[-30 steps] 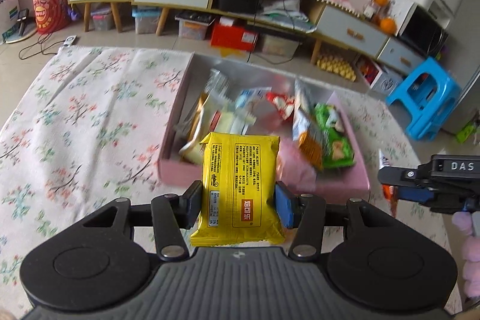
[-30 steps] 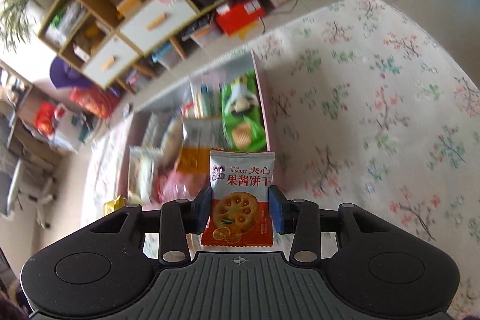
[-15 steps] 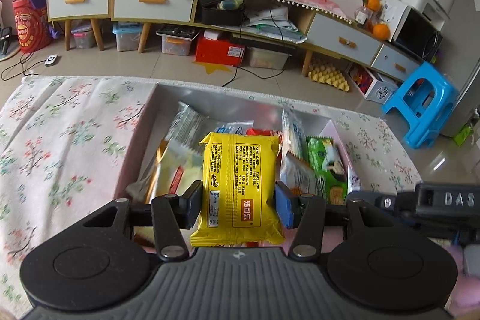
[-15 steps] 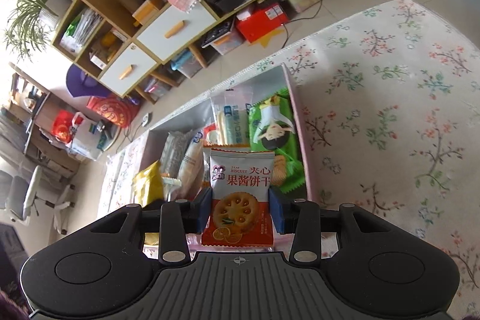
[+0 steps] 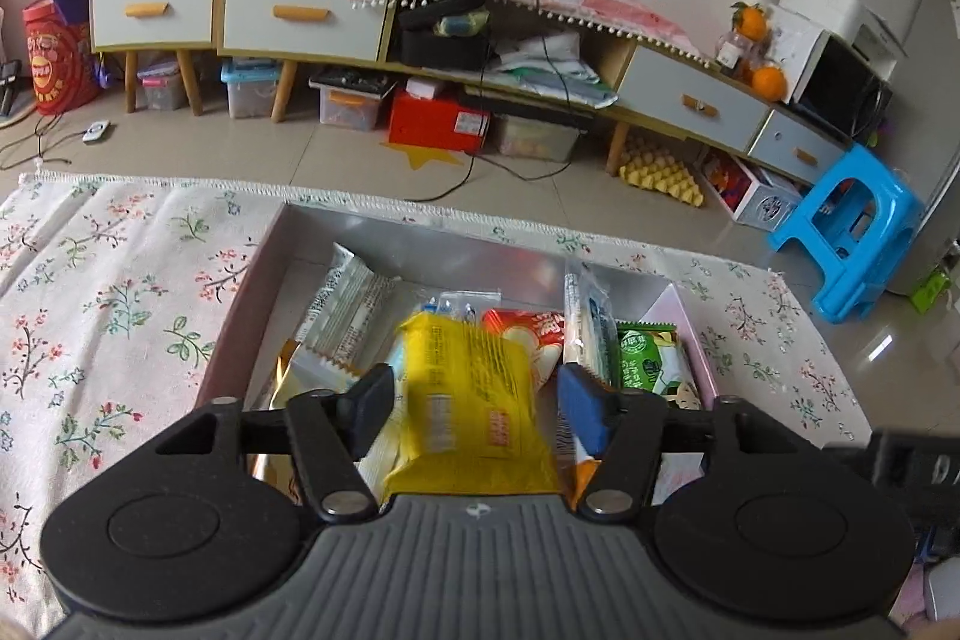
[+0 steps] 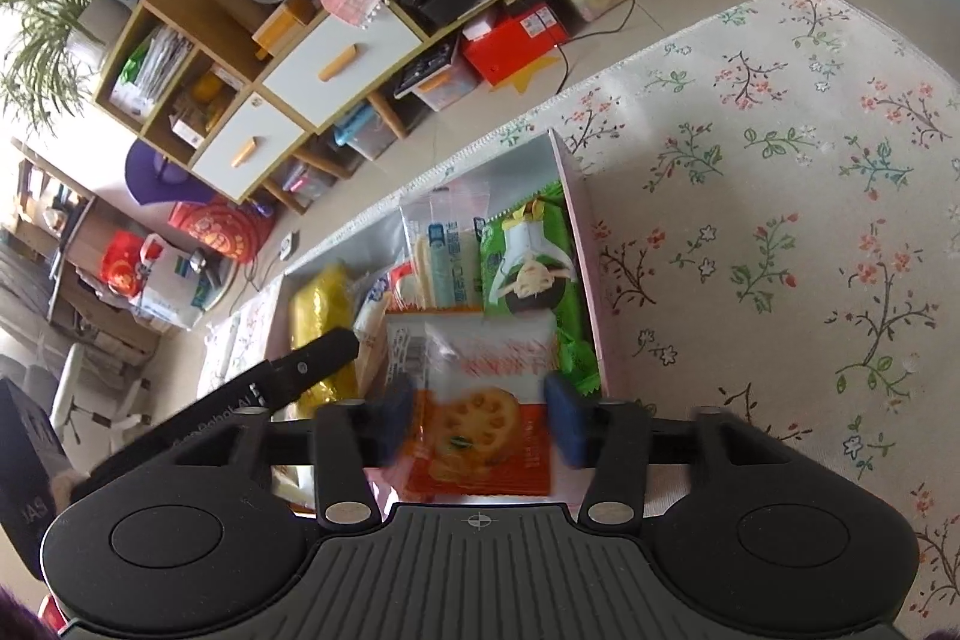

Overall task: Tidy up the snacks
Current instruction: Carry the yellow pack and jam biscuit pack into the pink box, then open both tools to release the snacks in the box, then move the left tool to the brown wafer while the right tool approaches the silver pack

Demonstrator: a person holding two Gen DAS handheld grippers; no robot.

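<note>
Where motion smears both packets: print unreadable, gripper (image 6: 480, 415) contact unclear.

Your yellow pack (image 5: 471, 400) lies tilted over the pink box (image 5: 234, 316), blurred, its red label toward you. Your biscuit pack (image 6: 480, 400), white on top and orange below with a round biscuit printed on it, sits at the box's near end. Inside the box stand a green pack (image 6: 531, 268), a striped white pack (image 5: 351, 310) and a red-and-white pack (image 5: 531, 340).
</note>
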